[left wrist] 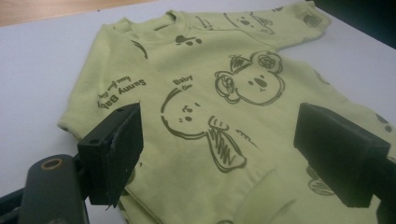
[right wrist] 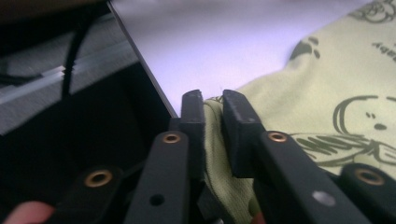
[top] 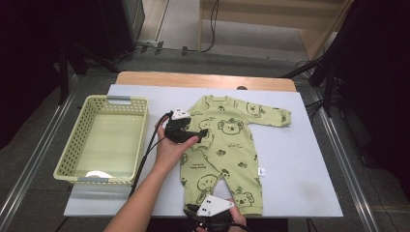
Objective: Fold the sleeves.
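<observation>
A green romper [top: 227, 150] lies flat on the white table [top: 300, 159], right of an empty basket [top: 104, 140]. The right gripper view shows what the high view cuts off: the right gripper [right wrist: 212, 116], at the near table edge, is clenched on the romper's hem (cloth pinched between its 2 jaws). The left gripper [left wrist: 219, 140] hangs released over the romper's chest, jaws wide apart. A hand [top: 170, 147] hides part of the folded sleeve.

basket [top: 104, 137] blocks left; table [top: 300, 159] right of romper [top: 227, 145] free
</observation>
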`<state>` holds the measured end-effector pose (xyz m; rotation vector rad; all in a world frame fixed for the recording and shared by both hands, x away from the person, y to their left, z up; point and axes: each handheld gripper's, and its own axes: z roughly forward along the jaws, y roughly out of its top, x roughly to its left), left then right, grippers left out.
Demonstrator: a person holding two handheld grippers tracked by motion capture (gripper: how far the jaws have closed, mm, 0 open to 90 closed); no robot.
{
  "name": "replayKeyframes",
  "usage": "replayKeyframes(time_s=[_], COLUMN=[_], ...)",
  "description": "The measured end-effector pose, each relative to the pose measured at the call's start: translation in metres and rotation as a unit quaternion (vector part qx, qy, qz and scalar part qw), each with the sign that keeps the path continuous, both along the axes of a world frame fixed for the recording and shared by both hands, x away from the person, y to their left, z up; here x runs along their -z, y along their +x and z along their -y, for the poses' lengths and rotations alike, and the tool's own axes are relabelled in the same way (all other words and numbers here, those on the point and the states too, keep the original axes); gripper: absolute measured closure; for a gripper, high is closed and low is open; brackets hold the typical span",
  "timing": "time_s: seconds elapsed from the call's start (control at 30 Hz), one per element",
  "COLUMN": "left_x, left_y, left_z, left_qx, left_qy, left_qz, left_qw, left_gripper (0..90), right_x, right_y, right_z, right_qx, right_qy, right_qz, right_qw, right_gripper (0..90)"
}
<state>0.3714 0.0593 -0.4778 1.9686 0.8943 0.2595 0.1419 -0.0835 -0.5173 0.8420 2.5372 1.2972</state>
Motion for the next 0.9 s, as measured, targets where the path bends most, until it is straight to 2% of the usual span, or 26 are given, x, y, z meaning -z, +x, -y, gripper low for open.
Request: replayKeyframes(time_s=[0.07, 0.13, 0.2, 0.27, 0.37, 0.43, 0.5, 0.57, 0.63, 0.9], left_x=[-0.002, -0.003, -0.005, -0.006, -0.007, -0.008, -0.008, -0.008, -0.008, -0.012], left_y=[-0.004, -0.007, -0.010, -0.012, -0.016, -0.019, -0.021, -0.024, -0.026, -0.040], left_z=[0.000, 0.000, -0.001, -0.002, -0.004, -0.005, -0.005, -0.006, -0.008, -0.012], left_qx=[0.003, 0.004, 0.008, 0.008, 0.011, 0.012, 0.015, 0.021, 0.026, 0.040], left_qy=[0.001, -0.007, -0.013, -0.015, -0.023, -0.023, -0.022, -0.021, -0.026, -0.041], left_qz=[0.002, 0.006, 0.008, 0.008, 0.009, 0.013, 0.016, 0.019, 0.018, 0.027], left_qw=[1.0000, 0.9999, 0.9999, 0.9998, 0.9996, 0.9996, 0.9995, 0.9994, 0.9991, 0.9980], left_gripper=[14.3, 14.3, 14.3, 12.3, 10.5, 10.5, 9.1, 6.6, 1.9, 0.0], right_x=[-0.003, -0.007, -0.011, -0.016, -0.023, -0.028, -0.031, -0.033, -0.035, -0.040], right_y=[-0.001, -0.002, -0.001, -0.002, 0.000, 0.000, 0.001, 0.003, 0.004, 0.011], right_z=[0.003, 0.005, 0.008, 0.012, 0.020, 0.026, 0.033, 0.041, 0.048, 0.082], right_qx=[0.001, 0.006, 0.000, -0.004, -0.010, -0.011, -0.010, -0.010, -0.002, 0.045], right_qy=[0.014, 0.016, 0.020, 0.020, 0.040, 0.050, 0.052, 0.058, 0.060, 0.073], right_qz=[0.004, 0.010, 0.015, 0.023, 0.025, 0.026, 0.027, 0.028, 0.030, 0.042], right_qw=[0.9999, 0.9998, 0.9997, 0.9995, 0.9989, 0.9983, 0.9982, 0.9979, 0.9977, 0.9955], right_gripper=[56.8, 45.9, 36.5, 31.1, 24.7, 21.3, 13.5, 11.3, 0.0, 0.0])
